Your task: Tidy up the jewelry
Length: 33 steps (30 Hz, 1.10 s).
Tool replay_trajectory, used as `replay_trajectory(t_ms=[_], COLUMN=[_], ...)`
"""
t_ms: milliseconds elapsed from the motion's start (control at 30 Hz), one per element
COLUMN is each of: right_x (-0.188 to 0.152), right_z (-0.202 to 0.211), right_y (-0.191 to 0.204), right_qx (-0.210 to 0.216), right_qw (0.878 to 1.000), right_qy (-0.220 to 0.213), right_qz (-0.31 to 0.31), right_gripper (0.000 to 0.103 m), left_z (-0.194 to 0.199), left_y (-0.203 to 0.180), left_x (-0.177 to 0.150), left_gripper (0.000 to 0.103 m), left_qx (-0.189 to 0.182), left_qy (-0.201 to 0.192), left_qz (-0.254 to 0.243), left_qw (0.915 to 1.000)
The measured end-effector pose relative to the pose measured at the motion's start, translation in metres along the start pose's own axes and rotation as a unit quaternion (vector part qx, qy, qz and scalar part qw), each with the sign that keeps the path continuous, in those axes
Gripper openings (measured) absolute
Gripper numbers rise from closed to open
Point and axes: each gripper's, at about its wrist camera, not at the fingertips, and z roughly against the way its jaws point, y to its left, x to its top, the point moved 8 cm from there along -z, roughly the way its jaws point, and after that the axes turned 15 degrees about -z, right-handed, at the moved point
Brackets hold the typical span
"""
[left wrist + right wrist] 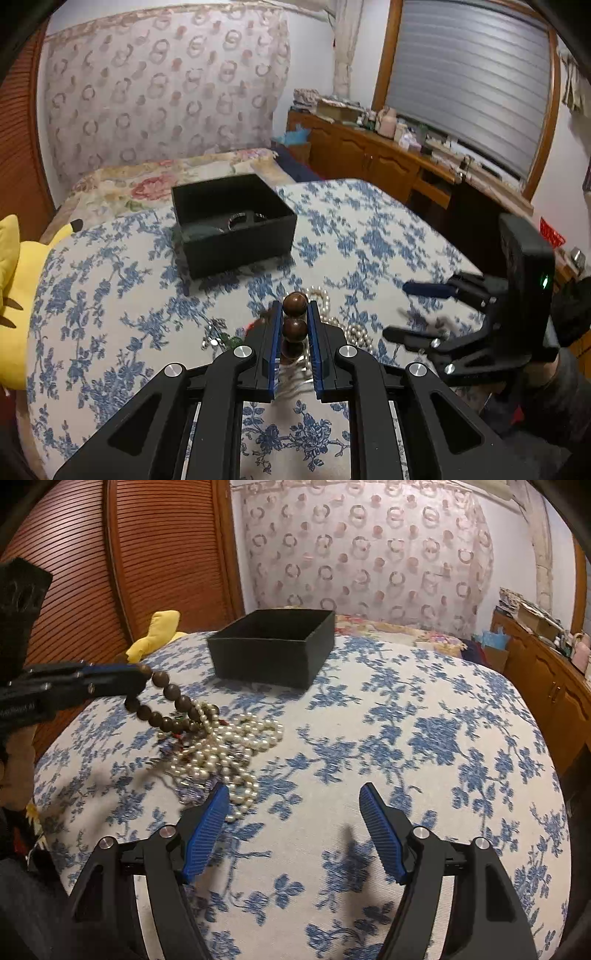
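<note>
My left gripper (294, 308) is shut on a brown wooden bead bracelet (294, 316) and holds it just above the bed. In the right wrist view the left gripper (138, 681) comes in from the left, and the bracelet (168, 705) hangs from it down onto a heap of pearl necklaces (225, 746). The pearls also show in the left wrist view (351, 328) behind the fingers. A black open box (234, 223) with a few rings or bracelets inside stands farther back; it also shows in the right wrist view (273, 651). My right gripper (293, 797) is open and empty beside the pearls; it also shows in the left wrist view (402, 310).
The blue-flowered bed cover (406, 738) fills the foreground. A yellow plush toy (14, 295) lies at the left edge. A wooden sideboard (373, 158) with clutter runs along the right under a window. A slatted wooden door (122, 565) stands left.
</note>
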Motion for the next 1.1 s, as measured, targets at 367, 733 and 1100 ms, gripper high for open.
replay_trajectory(t_ms=[367,733,1100], right_x=[-0.004,-0.013,-0.017], right_z=[-0.008,-0.019,-0.029], right_y=[0.017,0.032,0.039], right_qx=[0.013,0.012,-0.006], right_qw=[0.999,0.997,0.994], right_qy=[0.024,0.047,0.064], right_qz=[0.024,0.056,0.09], right_gripper=[0.063,0.04,0.038], left_z=[0.028,0.035,0.029], left_y=[0.018,0.031,0.028], left_x=[0.013,0.008,0.002], left_gripper=[0.012,0.012,0.012], left_qx=[0.024,0.037,0.037], left_qy=[-0.032,-0.037,-0.031], left_qz=[0.015,0.026,0.027], left_qw=[0.9991,0.9983,0.9985])
